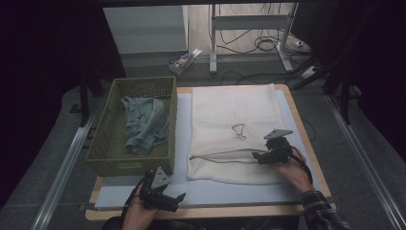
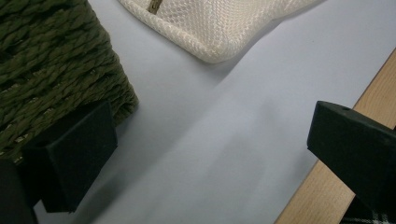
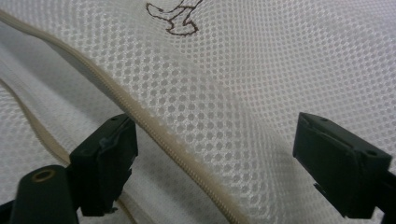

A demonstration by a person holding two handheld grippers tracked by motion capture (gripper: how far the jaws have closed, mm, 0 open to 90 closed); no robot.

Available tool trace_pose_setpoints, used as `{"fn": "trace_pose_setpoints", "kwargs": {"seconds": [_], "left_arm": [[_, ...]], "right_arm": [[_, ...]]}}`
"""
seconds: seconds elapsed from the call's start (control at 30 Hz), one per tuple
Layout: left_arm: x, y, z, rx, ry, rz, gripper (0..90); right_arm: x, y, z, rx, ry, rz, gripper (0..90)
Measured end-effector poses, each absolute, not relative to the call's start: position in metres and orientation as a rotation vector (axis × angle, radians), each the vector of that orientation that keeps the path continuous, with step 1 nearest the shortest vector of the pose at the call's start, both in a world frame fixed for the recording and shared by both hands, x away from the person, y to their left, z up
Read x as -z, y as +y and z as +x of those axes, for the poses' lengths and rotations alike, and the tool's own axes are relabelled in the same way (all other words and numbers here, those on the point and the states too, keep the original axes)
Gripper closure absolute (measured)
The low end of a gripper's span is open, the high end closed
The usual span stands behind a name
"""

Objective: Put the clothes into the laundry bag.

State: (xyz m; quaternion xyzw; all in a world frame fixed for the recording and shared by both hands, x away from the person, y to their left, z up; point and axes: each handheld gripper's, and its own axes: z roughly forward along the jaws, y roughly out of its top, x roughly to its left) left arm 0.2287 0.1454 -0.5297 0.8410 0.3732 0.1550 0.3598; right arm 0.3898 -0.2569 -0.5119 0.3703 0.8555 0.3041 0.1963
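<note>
One green basket (image 1: 107,143) holding one crumpled garment (image 1: 146,124); one mesh bag (image 1: 234,115) flat. Right hand-held gripper (image 1: 261,155) spread over its zipper (image 3: 159,135), left hand-held gripper (image 1: 174,199) spread, empty.

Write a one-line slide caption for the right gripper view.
Open right tool poised over the white mesh laundry bag, jaws either side of its beige zipper.

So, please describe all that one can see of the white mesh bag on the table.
The white mesh bag lies flat on the pale mat, right of the green woven basket. Its fabric looks like fine netting with a small dark drawing in the middle. A beige zipper runs across its near part and looks partly open. The right gripper hovers there with jaws apart.
</note>
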Motion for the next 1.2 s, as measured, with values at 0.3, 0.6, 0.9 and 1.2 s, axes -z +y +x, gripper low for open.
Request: {"fn": "trace_pose_setpoints", "kwargs": {"seconds": [0.3, 0.6, 0.9, 1.2], "left_arm": [[0.53, 0.145, 0.229, -0.402, 0.96, 2.172, 1.3], [0.53, 0.145, 0.229, -0.404, 0.958, 2.176, 1.3], [0.53, 0.144, 0.228, -0.405, 0.955, 2.181, 1.3], [0.531, 0.144, 0.229, -0.409, 0.954, 2.185, 1.3]], "right_arm": [[0.514, -0.253, 0.394, -0.822, 2.402, 1.012, 22.6], [0.513, -0.251, 0.395, -0.794, 2.408, 0.995, 24.1], [0.514, -0.245, 0.397, -0.783, 2.41, 0.97, 27.7], [0.514, -0.243, 0.404, -0.796, 2.408, 0.959, 33.6]]}}
